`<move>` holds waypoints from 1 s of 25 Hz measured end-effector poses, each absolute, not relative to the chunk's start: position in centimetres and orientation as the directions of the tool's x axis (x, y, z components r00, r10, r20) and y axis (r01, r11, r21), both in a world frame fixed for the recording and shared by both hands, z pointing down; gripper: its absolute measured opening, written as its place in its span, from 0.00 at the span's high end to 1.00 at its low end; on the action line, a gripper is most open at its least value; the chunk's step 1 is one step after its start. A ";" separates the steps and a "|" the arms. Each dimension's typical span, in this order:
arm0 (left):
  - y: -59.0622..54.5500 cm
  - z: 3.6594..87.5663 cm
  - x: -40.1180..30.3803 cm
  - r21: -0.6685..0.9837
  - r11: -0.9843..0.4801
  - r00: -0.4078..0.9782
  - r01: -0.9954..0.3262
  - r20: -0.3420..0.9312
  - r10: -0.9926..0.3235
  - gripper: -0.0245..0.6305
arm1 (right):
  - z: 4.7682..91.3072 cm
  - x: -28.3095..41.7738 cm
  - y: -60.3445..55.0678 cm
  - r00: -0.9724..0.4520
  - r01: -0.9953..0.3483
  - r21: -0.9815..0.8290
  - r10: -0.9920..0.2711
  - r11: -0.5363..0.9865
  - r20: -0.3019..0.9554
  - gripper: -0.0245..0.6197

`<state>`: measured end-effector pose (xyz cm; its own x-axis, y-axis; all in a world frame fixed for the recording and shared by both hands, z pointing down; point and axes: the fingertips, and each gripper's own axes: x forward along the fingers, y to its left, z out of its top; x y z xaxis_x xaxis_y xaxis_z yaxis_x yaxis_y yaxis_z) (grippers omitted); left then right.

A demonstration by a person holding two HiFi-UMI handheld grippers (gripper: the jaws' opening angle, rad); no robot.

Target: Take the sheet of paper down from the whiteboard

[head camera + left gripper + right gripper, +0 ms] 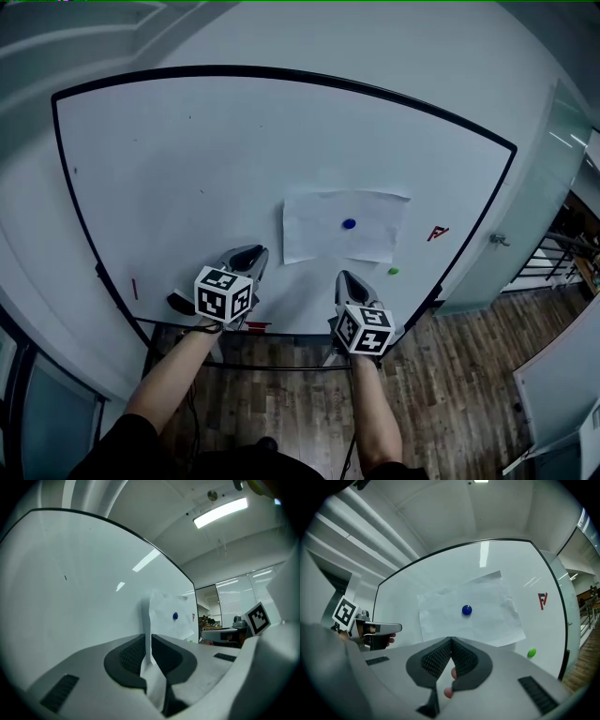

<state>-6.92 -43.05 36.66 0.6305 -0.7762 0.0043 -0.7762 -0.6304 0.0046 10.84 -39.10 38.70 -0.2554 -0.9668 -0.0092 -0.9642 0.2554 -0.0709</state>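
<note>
A white sheet of paper [328, 234] [487, 620] [166, 611] hangs on the whiteboard [206, 159], pinned by a blue magnet [349, 224] [466, 610] [175, 616]. Its edges are crumpled and lift slightly off the board. My left gripper [251, 253] [149, 637] points level at the board, just left of the sheet's lower left corner, jaws shut with only a pale sliver showing in the slit. My right gripper [348, 277] [451, 639] is shut and empty, below the sheet's bottom edge. Neither touches the paper in the head view.
A green magnet [393, 272] [531, 653] and a red mark [437, 232] [542, 600] sit on the board right of the sheet. A black eraser [180, 302] lies at the board's lower edge. A glass partition [534, 216] stands to the right, above wooden floor [450, 394].
</note>
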 end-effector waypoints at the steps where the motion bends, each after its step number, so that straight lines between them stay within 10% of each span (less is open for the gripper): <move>1: -43.4 36.7 -6.7 0.013 -0.642 0.642 -0.767 0.012 -0.767 0.93 | 38.6 10.9 -39.4 -0.255 -0.964 -0.072 -0.967 0.255 -0.010 0.92; 6: -44.9 36.8 -5.3 0.029 -0.697 0.697 -0.717 0.048 -0.715 0.78 | 37.8 11.1 -41.0 -0.249 -0.966 -0.070 -0.968 0.250 -0.022 0.92; 25: -48.7 36.9 -0.1 0.010 -0.759 0.757 -0.651 0.077 -0.649 0.79 | 37.8 13.5 -44.9 -0.229 -0.971 -0.071 -0.973 0.229 -0.008 0.92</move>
